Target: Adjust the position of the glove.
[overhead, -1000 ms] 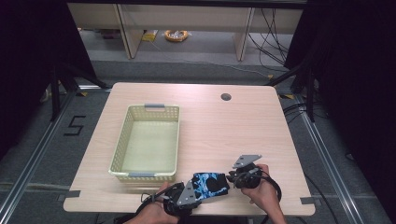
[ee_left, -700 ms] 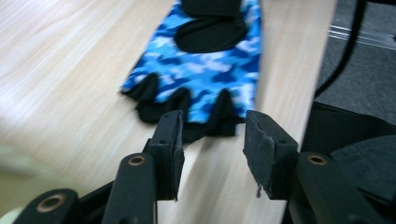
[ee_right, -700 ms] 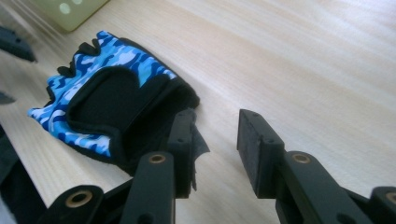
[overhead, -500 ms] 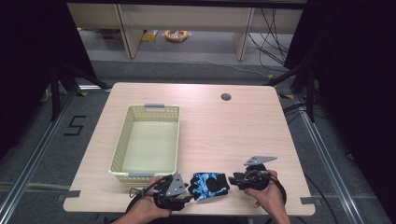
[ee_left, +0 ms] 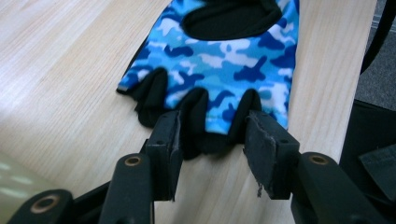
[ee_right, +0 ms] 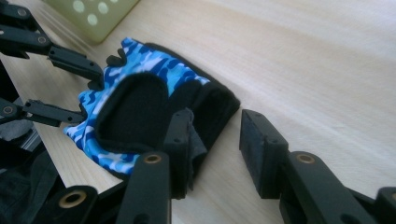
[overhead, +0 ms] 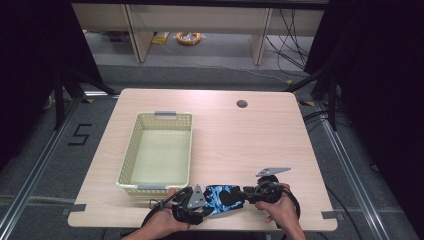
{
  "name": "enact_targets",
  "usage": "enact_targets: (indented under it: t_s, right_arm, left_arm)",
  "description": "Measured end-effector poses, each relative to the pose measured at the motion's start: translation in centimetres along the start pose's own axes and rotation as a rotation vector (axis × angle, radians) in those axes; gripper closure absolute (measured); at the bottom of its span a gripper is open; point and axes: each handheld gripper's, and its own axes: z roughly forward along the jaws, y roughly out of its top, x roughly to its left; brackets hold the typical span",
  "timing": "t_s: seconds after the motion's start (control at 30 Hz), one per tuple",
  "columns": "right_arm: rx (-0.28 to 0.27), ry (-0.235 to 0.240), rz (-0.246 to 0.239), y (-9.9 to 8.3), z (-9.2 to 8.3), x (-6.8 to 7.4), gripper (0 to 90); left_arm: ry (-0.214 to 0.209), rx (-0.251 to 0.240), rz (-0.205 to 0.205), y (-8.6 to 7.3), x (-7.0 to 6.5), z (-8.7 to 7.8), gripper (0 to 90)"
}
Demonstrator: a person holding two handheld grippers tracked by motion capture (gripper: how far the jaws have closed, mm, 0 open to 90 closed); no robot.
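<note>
A blue camouflage fingerless glove [overhead: 220, 197] with black trim lies flat on the table near its front edge. My left gripper [overhead: 206, 206] points at its finger end. In the left gripper view the jaws of this gripper [ee_left: 212, 135] have just been opening and stand apart, with the glove's [ee_left: 224, 60] black finger stubs between them, unpressed. My right gripper [overhead: 246, 193] faces the wrist end. Its jaws [ee_right: 212, 135] have also just been opening; the glove's [ee_right: 140, 65] black cuff lies against the left pad and bare table shows in the gap.
A pale yellow plastic basket [overhead: 127, 155] stands left of centre, its near wall just behind my left hand. A dark round hole [overhead: 242, 104] marks the far right of the tabletop. The front table edge runs just below both hands.
Both grippers' jaws have opened off the glove, which now lies loose on the table. The two hands have drawn slightly apart along the front edge.
</note>
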Motion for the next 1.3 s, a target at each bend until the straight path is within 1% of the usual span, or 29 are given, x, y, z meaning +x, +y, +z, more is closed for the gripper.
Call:
enact_targets:
  t_s: [0.03,0.07,0.1,0.17,0.23,0.27,0.33,0.37,0.4,0.47,0.5,0.57,0.6,0.63,0.7,0.73,0.77,0.8,0.83,0.97,1.0,1.03,1.1,1.13,1.17,1.2,1.23,1.27,1.3]
  right_arm:
    - [0.006,-0.007,-0.003,0.0,0.3,0.1,65.5]
    - [0.014,0.007,0.002,0.0,0.5,0.1,65.8]
    - [0.021,-0.011,0.004,-0.1,0.6,0.2,65.8]
    - [0.020,-0.011,0.016,-0.2,0.7,0.2,66.3]
    - [0.018,0.010,0.026,-0.2,0.9,0.1,67.4]
    - [0.011,0.021,0.033,-0.3,1.0,0.1,67.5]
    - [0.002,0.031,0.054,-0.4,1.1,0.1,68.6]
    - [-0.003,0.053,0.072,-0.4,1.2,0.2,68.8]
    - [0.007,0.041,0.069,-0.4,1.1,0.3,69.8]
    - [-0.003,0.043,0.063,-0.5,1.2,0.1,73.2]
    - [-0.004,0.067,0.070,-0.6,1.3,0.0,75.7]
    - [-0.006,0.076,0.105,-0.8,1.4,0.2,78.3]
    - [-0.013,0.071,0.072,-0.8,1.4,-0.1,78.8]
    - [-0.008,0.079,0.070,-0.8,1.4,-0.1,79.7]
    - [-0.010,0.076,0.070,-0.8,1.5,0.0,81.6]
    - [-0.018,0.088,0.067,-0.9,1.5,-0.1,82.8]
    - [-0.027,0.094,0.063,-1.0,1.6,-0.1,84.6]
    - [-0.029,0.098,0.059,-1.0,1.5,-0.1,86.1]
    - [-0.025,0.095,0.053,-1.0,1.5,-0.1,86.4]
    - [-0.037,0.082,0.033,-1.0,1.3,-0.1,87.2]
    - [-0.042,0.098,0.031,-1.0,1.4,-0.2,87.3]
    - [-0.048,0.101,0.030,-1.0,1.3,-0.2,87.3]
    - [-0.063,0.110,0.030,-1.0,1.1,-0.2,87.5]
    - [-0.068,0.103,0.024,-0.9,0.9,-0.2,87.5]
    - [-0.074,0.096,0.023,-0.9,0.8,-0.1,87.5]
    - [-0.085,0.116,0.023,-0.9,0.8,0.0,87.5]
    - [-0.094,0.120,0.018,-0.9,0.7,0.0,87.5]
    - [-0.092,0.116,0.016,-0.9,0.5,0.1,87.5]
    - [-0.092,0.110,0.014,-0.9,0.4,0.2,87.5]
  left_arm:
    - [-0.002,-0.004,-0.002,0.1,0.0,0.1,54.7]
    - [-0.003,-0.004,-0.010,0.2,0.0,0.2,54.4]
    - [0.004,-0.004,-0.007,0.2,-0.1,0.2,54.5]
    - [0.006,0.006,-0.004,0.2,0.1,0.2,54.2]
    - [0.006,0.004,-0.010,0.2,0.2,0.2,52.5]
    - [0.008,0.007,-0.034,0.2,0.2,0.2,50.2]
    - [0.012,0.005,-0.044,0.2,0.4,0.3,48.3]
    - [0.004,0.009,-0.047,0.2,0.4,0.2,48.4]
    - [-0.009,0.012,-0.042,0.2,0.5,0.2,49.9]
    - [-0.029,-0.003,-0.028,0.2,0.6,0.3,54.1]
    - [-0.039,-0.002,-0.052,0.2,0.5,0.3,55.9]
    - [-0.043,0.001,-0.046,0.2,0.6,0.3,59.5]
    - [-0.035,0.007,-0.037,0.2,0.7,0.2,60.8]
    - [-0.032,0.003,-0.039,0.2,0.7,0.3,62.8]
    - [-0.032,-0.009,-0.038,0.1,0.5,0.3,70.9]
    - [-0.028,-0.015,-0.031,0.1,0.5,0.3,72.8]
    - [-0.024,-0.012,-0.027,0.1,0.4,0.3,74.5]
    - [-0.019,-0.011,-0.007,0.2,0.3,0.3,76.1]
    - [-0.003,-0.005,-0.011,0.2,0.2,0.2,77.7]
    - [0.009,-0.009,-0.004,0.1,0.2,0.2,80.0]
    - [0.012,-0.010,-0.001,0.1,0.3,0.2,80.3]
    - [0.023,-0.005,0.003,0.1,0.4,0.2,80.7]
    - [0.026,-0.010,-0.001,0.1,0.7,0.1,81.2]
    - [0.025,-0.008,0.019,0.1,0.8,0.0,81.4]
    - [0.015,-0.011,0.001,0.1,0.8,-0.1,81.4]
    - [0.024,-0.024,-0.006,0.1,0.7,-0.1,81.5]
    - [0.037,-0.013,0.012,0.1,0.8,-0.2,81.5]
    - [0.026,-0.025,0.001,0.1,0.6,-0.2,81.5]
    - [0.028,-0.026,0.005,0.2,0.6,-0.3,81.5]
